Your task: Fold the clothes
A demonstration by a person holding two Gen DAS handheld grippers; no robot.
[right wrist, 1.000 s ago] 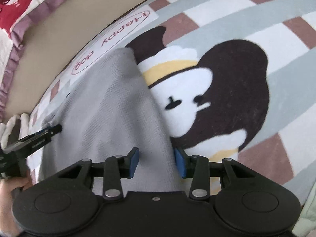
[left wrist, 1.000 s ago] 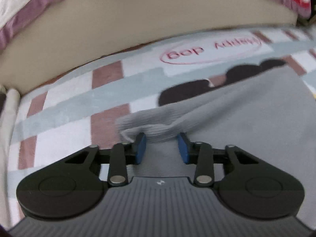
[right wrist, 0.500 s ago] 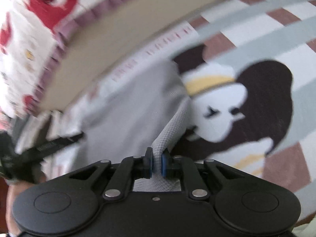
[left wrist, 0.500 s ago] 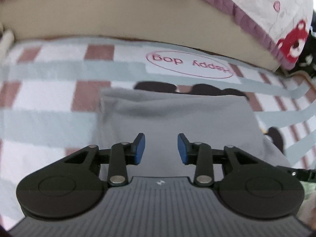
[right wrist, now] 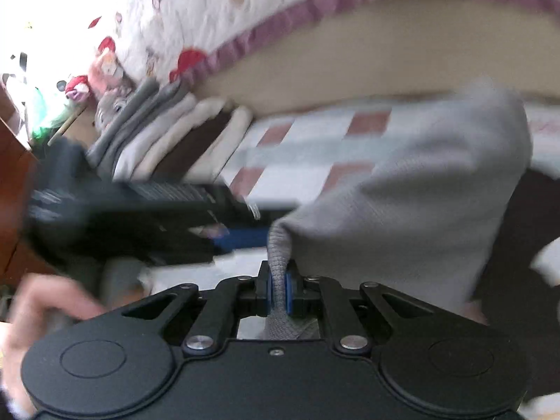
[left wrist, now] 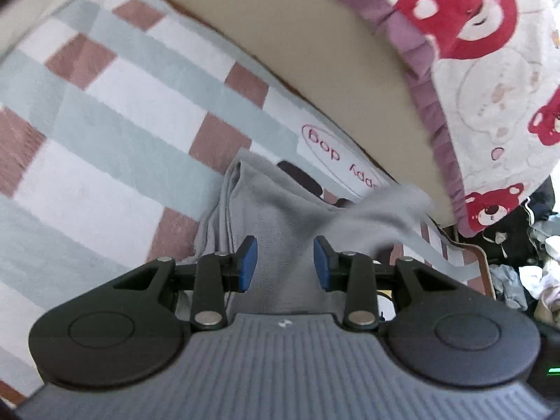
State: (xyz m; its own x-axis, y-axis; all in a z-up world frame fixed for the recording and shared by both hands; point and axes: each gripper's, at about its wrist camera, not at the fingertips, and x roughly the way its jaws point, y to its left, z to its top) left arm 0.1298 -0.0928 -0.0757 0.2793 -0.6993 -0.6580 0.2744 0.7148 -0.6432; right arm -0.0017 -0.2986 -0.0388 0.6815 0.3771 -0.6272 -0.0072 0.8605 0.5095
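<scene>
While the right tool [right wrist: 278, 292] is pinching a ribbed edge of the grey garment [right wrist: 413, 189] tight between its blue pads [right wrist: 289, 294], the cloth is rising from the grip and draping off to the right above the checked rug [right wrist: 315, 140]. Left tool [left wrist: 284, 262]: fingers standing well apart, gripping nothing, hovering over the same garment [left wrist: 266, 210]. Garment: lying partly bunched on the rug [left wrist: 105, 133], one end lifting toward the right, blurred. Rug: bearing an oval label [left wrist: 341, 162] just beyond the garment. Bed [left wrist: 490, 70]: standing behind the rug, its cover carrying red bears and a purple frill. Folded stack [right wrist: 168, 133]: sitting at the rug's far end in the right view. Hand [right wrist: 38, 308]: showing at that view's lower left, blurred.
</scene>
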